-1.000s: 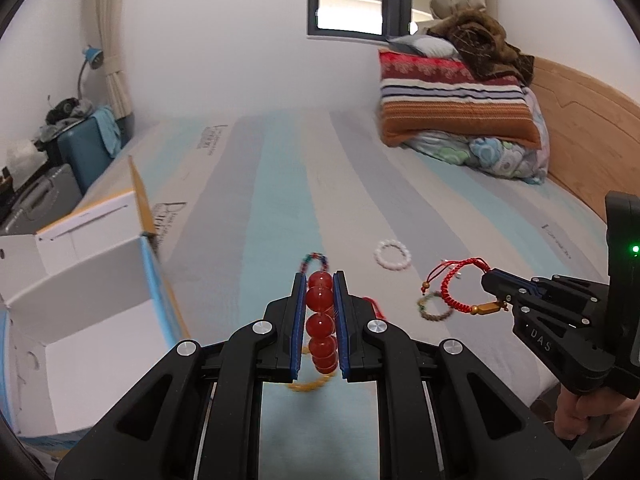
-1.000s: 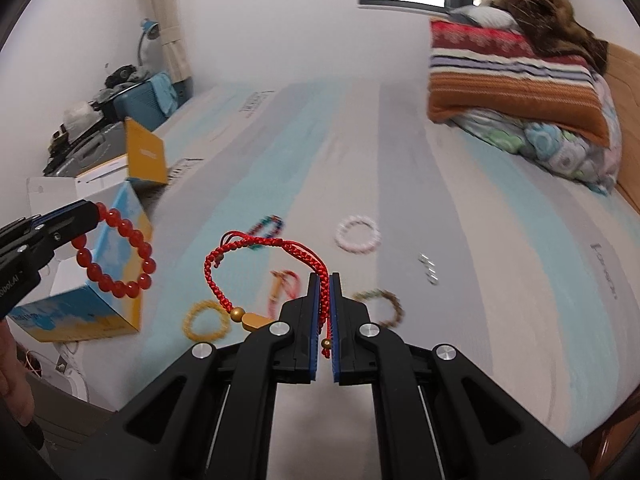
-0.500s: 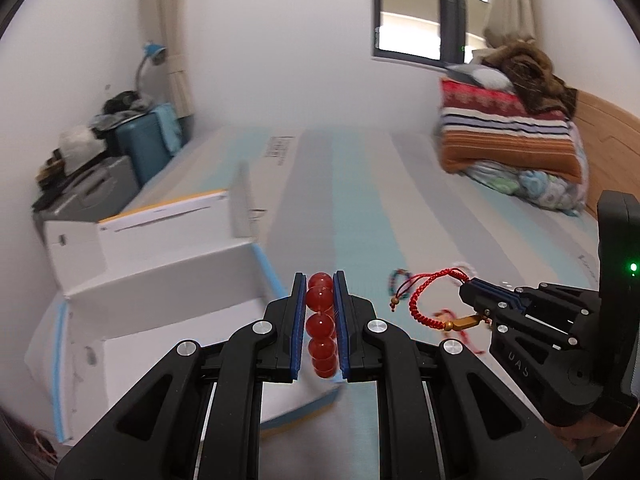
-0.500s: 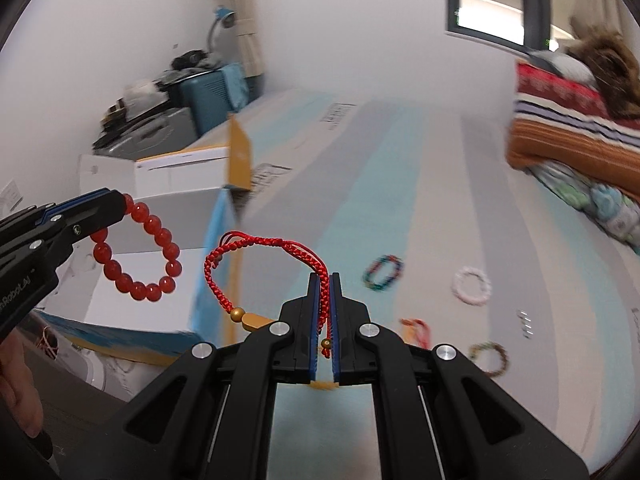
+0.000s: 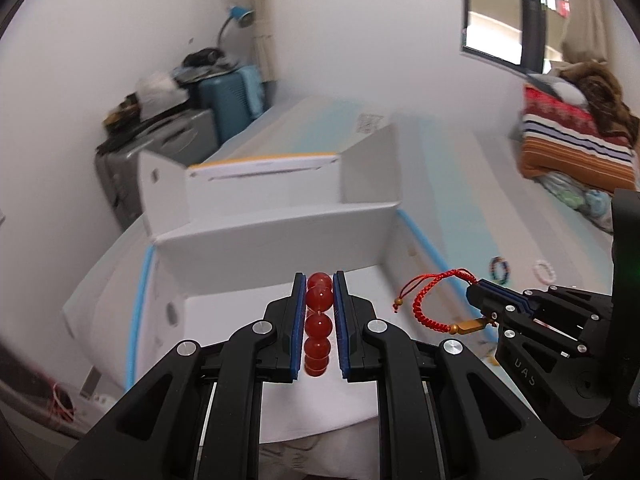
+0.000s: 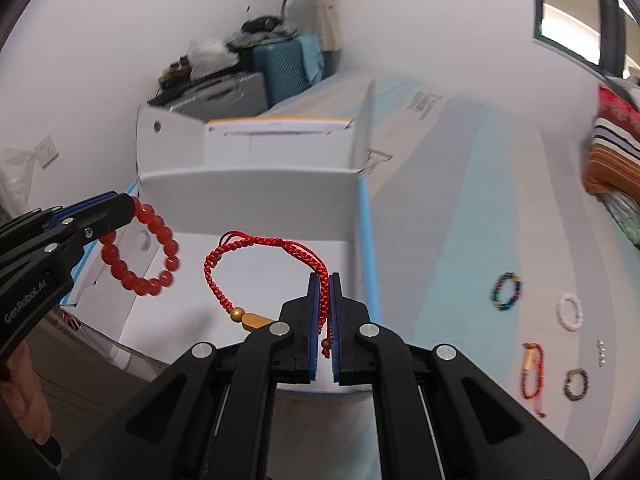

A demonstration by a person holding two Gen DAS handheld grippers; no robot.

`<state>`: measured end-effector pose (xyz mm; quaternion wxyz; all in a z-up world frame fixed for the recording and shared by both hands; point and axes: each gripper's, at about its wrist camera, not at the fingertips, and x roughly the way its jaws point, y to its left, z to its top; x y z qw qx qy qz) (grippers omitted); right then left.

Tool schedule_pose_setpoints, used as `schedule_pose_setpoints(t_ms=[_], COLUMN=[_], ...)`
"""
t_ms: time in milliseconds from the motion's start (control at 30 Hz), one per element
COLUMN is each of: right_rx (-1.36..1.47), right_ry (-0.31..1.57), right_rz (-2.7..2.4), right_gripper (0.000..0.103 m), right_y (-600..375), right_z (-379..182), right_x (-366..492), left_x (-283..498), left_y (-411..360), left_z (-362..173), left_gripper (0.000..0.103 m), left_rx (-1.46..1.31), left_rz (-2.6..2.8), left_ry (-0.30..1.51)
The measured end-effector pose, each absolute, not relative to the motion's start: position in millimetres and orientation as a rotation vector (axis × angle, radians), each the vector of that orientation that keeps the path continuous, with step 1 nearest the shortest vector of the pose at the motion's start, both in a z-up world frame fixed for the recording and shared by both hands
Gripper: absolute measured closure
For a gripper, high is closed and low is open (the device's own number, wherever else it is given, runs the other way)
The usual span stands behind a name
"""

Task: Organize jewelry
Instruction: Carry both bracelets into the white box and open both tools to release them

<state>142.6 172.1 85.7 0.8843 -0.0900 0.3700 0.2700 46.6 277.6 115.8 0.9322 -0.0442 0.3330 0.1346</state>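
- The bed (image 6: 460, 208) carries an open white box (image 6: 256, 196) at its near corner.
- My left tongs (image 5: 319, 300) are clamped on a red bead bracelet (image 6: 140, 256), held over the box.
- My right tongs (image 6: 325, 304) are pinched together on a red cord bracelet (image 6: 256, 256), also above the box.
- Four more bracelets (image 6: 506, 291) and small rings (image 6: 601, 350) lie on the bed, well apart from the box.

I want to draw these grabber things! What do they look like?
Each gripper is black plastic. The left gripper has two long flat fingers lined with blue pads, jointed black links and round silver screws. The right gripper matches it. White lettering is printed on the side of each, and a small green light glows on the right one's body.
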Motion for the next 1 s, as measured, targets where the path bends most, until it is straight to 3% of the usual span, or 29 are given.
schedule_pose_setpoints(t_ms=[700,800,867,1000], right_rx=[-0.328,-0.33,-0.323,-0.297], right_ry=[1.018,1.007,0.984,0.958], right_rz=[0.552,0.555,0.556,0.559], right_gripper=[0.095,0.078,0.06,0.041], right_y=[244.3,246.2,244.3,240.3], right_z=[-2.0,0.7,5.7,18.3], right_x=[171.4,168.4,165.9,163.8], left_x=[56.5,56.4,56.0,51.9], left_y=[353.3,352.4,352.0,347.1], left_z=[29.4,28.0,28.3,38.7], left_gripper=[0.09,0.09,0.089,0.085], left_rx=[-0.212,-0.202,-0.202,-0.171], left_rz=[0.374,0.373,0.378,0.404], left_ry=[0.866,0.874,0.877,0.843])
